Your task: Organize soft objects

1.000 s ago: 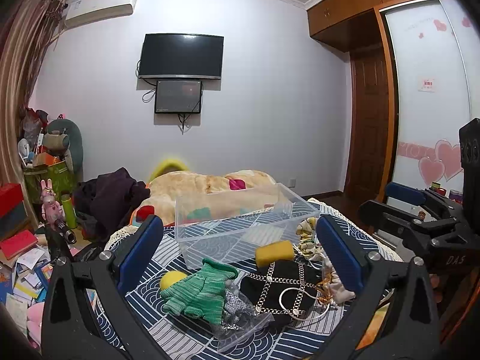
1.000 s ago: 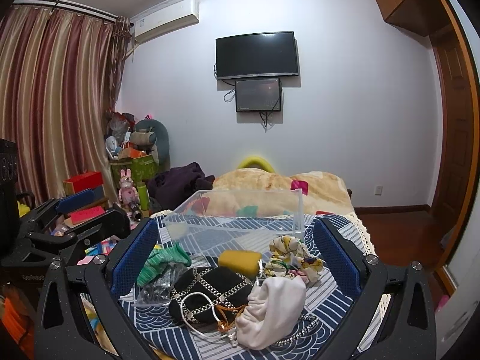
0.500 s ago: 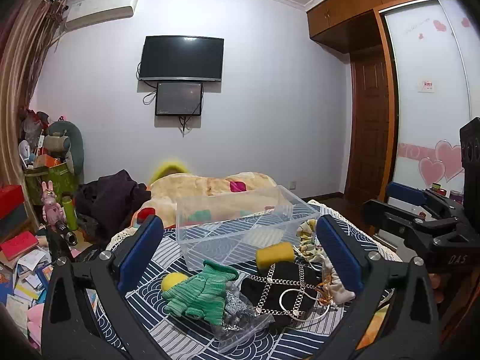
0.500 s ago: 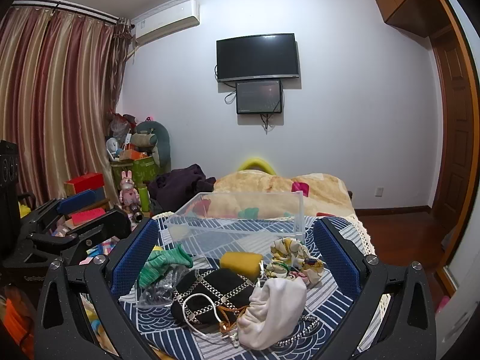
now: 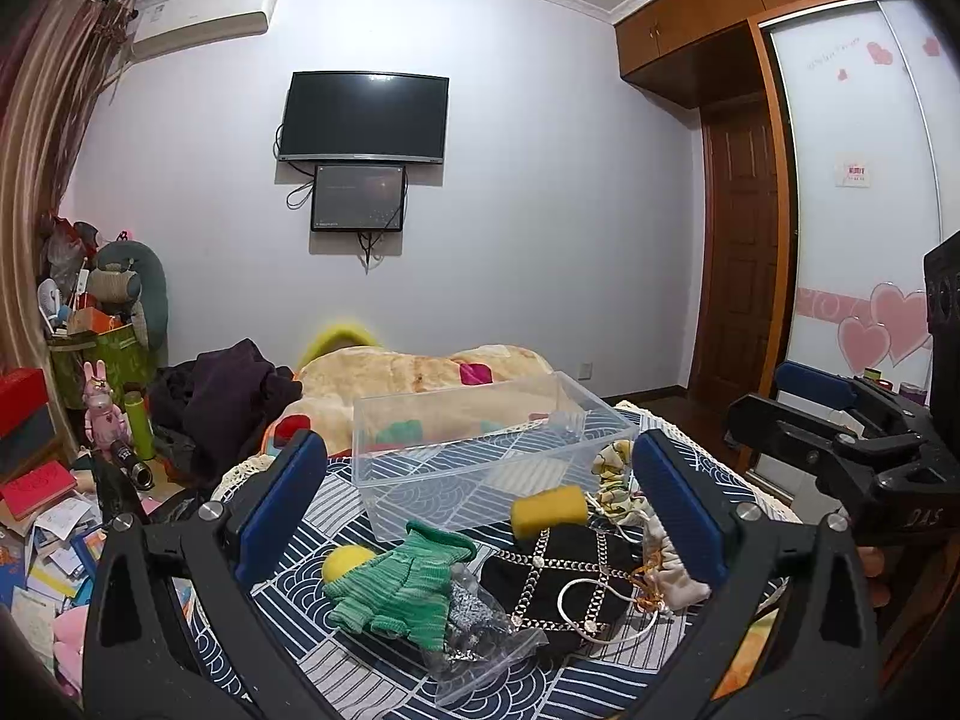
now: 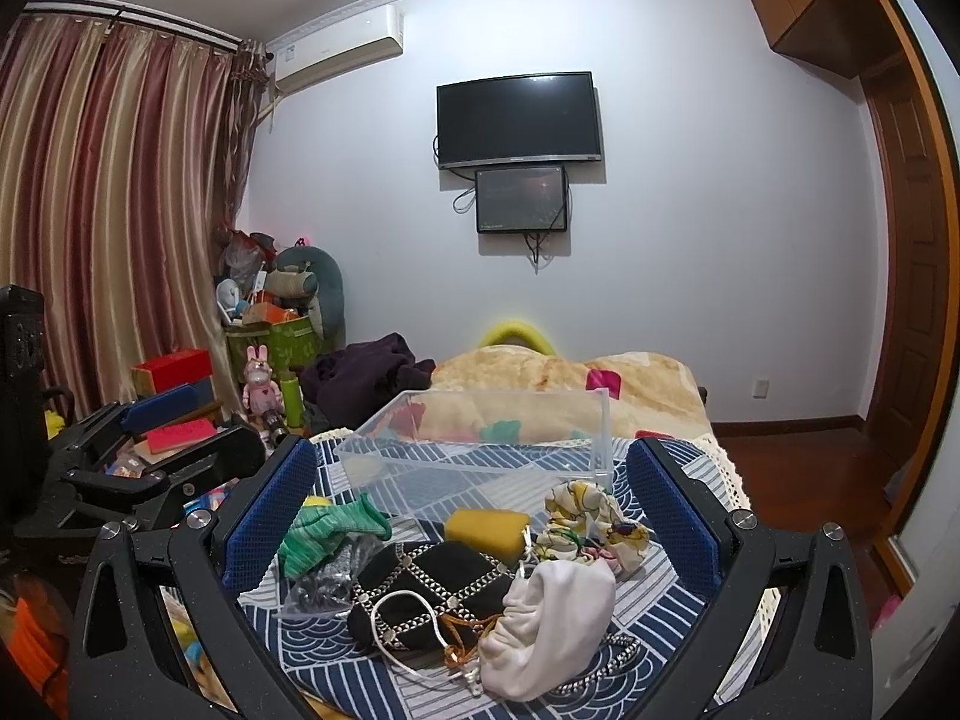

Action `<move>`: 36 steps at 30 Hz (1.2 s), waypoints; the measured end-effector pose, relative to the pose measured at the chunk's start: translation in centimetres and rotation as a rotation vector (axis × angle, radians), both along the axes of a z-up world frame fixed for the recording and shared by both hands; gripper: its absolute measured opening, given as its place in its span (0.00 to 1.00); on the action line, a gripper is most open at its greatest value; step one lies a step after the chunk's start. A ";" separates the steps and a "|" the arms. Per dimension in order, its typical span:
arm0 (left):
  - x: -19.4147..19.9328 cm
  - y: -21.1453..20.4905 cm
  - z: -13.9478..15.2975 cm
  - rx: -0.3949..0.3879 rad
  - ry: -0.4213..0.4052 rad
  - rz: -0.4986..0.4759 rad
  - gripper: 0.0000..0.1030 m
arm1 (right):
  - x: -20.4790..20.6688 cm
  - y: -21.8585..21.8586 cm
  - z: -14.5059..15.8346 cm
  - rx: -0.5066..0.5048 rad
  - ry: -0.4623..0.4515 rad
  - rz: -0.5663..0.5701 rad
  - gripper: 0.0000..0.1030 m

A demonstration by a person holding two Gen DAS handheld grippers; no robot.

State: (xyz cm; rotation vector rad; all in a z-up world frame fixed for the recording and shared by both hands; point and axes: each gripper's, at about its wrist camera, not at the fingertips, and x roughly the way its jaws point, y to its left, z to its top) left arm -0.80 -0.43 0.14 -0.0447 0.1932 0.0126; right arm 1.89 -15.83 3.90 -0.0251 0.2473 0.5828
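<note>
Both grippers held above the near edge of a blue-patterned cloth, holding nothing: left gripper w/ fingers spread wide, right gripper likewise wide apart. Nearest the right one: white pouch, touching a black chain-trimmed bag at centre of the pile. Left of the bag, green knit gloves lying partly on a clear plastic baggie, yellow ball just beside them. Behind the bag: yellow sponge, floral scrunchie-type fabric to its right. Farther back, clear plastic bin, objs all outside it. Beyond: beige blanket, wall TV.
</note>
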 end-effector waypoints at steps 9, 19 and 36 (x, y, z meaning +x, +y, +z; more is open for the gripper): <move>-0.1 0.1 0.0 0.000 -0.003 0.000 1.00 | -0.2 0.0 0.0 0.005 -0.003 0.000 1.00; -0.2 0.1 0.0 0.000 -0.006 0.001 1.00 | -0.2 0.0 0.1 0.006 -0.007 0.003 1.00; 1.7 2.9 -3.7 -0.021 0.158 0.060 1.00 | 1.6 -0.5 -2.3 -0.039 0.086 -0.023 1.00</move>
